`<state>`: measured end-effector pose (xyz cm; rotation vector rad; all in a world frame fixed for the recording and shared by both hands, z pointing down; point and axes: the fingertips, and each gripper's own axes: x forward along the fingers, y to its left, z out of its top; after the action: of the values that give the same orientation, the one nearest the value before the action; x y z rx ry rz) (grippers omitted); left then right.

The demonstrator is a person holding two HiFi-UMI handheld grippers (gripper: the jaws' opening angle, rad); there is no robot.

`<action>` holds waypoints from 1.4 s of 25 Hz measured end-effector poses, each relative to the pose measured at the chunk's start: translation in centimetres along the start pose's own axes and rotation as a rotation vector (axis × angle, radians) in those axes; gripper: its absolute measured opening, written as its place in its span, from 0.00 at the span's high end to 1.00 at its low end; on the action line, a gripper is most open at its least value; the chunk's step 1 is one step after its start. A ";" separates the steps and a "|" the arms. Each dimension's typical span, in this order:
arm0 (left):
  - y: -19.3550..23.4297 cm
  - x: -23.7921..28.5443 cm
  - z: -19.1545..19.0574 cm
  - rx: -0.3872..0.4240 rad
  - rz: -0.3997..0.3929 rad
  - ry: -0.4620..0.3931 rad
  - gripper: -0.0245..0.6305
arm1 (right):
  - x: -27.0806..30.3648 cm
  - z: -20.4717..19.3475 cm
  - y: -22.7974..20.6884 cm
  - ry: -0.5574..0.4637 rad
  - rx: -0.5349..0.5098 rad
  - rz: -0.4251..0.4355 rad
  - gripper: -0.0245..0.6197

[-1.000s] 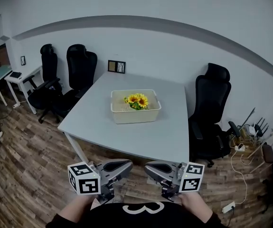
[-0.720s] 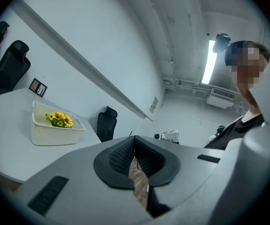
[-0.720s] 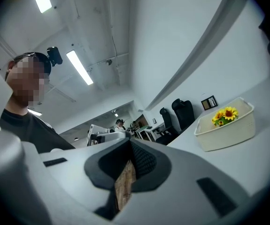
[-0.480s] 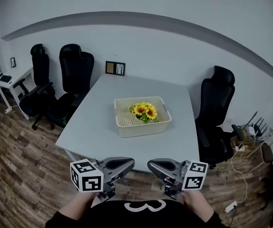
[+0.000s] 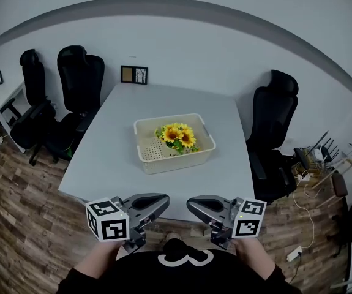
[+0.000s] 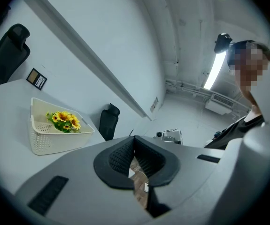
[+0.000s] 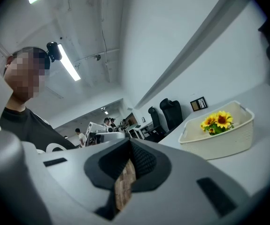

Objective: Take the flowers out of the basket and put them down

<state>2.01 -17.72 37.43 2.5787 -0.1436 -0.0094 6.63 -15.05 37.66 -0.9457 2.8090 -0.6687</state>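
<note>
Since nothing has been picked up yet, the flowers (image 5: 176,136) are sitting inside the basket (image 5: 174,162), bunched toward its right half: a small cluster of yellow sunflower-type blooms over green leaves, probably light and a bit floppy to grab. The basket is cream plastic, rectangular with rounded corners, with a perforated grid on its floor and side walls. It's parked around the middle of the table (image 5: 117,146), which is a smooth, matte, pale slab, so my guess is there's plenty of bare top on either side for setting the bunch down. Both tools hang low on the near side, just in front of the person's body and well apart from the basket, which reads to me like a ready pose before the reach. The left gripper (image 5: 162,201) has its jaws pressed together with nothing in them, and the right gripper (image 5: 192,204) is the same, closed up and empty, tips pointing at each other. They're grey moulded shells with black ribbed pads and a marker cube each. Further out there's a black office chair (image 5: 275,121) at the right, two more chairs (image 5: 71,84) far left, a small framed picture (image 5: 133,75) against the wall, and a wood-plank floor (image 5: 22,213).
</note>
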 end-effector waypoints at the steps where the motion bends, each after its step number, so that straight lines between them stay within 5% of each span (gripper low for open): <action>1: 0.6 0.6 0.2 -0.005 0.005 0.002 0.94 | -0.1 0.2 -0.9 0.001 0.003 -0.002 0.95; 22: 11.0 4.1 3.3 -0.057 0.151 -0.032 0.94 | 7.1 3.5 -14.5 0.233 -0.120 -0.007 0.95; 32: 13.8 2.4 2.9 -0.126 0.197 -0.060 0.94 | 11.8 1.8 -22.8 0.484 -0.254 -0.086 0.93; 35: 14.6 1.8 3.1 -0.140 0.210 -0.082 0.94 | 13.0 0.2 -24.3 0.595 -0.302 -0.085 0.83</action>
<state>2.24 -31.83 42.53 2.4123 -0.4288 -0.0459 9.68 -40.11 48.61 -1.0600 3.4894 -0.6304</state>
